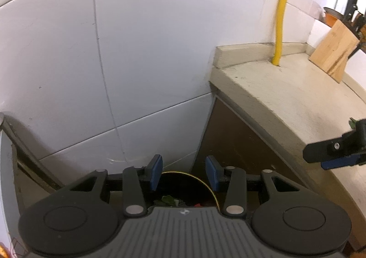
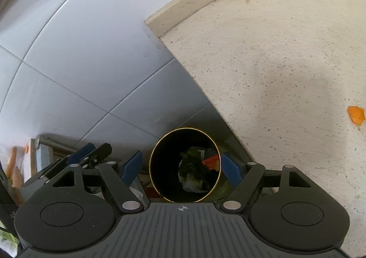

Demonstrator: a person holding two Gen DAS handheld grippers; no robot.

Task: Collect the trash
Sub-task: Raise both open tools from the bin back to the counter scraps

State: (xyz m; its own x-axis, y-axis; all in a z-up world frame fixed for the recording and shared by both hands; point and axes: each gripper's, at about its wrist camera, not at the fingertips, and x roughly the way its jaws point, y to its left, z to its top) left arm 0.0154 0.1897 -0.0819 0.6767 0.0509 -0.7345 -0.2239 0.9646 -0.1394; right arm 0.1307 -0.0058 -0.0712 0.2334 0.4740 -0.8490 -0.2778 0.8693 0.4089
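A black bin with a gold rim [image 2: 157, 150] stands on the floor beside the counter. It holds green leaves [image 2: 189, 166], a red scrap [image 2: 209, 162] and white paper. My right gripper [image 2: 181, 168] hangs open above the bin's mouth, with nothing between its blue pads [image 2: 231, 170]. My left gripper [image 1: 184, 172] is open and empty too, over the same bin [image 1: 205, 186]. An orange peel [image 2: 355, 115] lies on the speckled countertop [image 2: 286, 63] at the right. The right gripper [image 1: 336, 151] shows at the right edge of the left wrist view, over the counter's edge.
A white tiled wall [image 1: 137, 52] backs the bin. A yellow pipe [image 1: 280, 29] rises from the counter's back corner, and a wooden knife block [image 1: 334, 49] stands to its right. The left gripper [image 2: 91, 152] shows at the left in the right wrist view.
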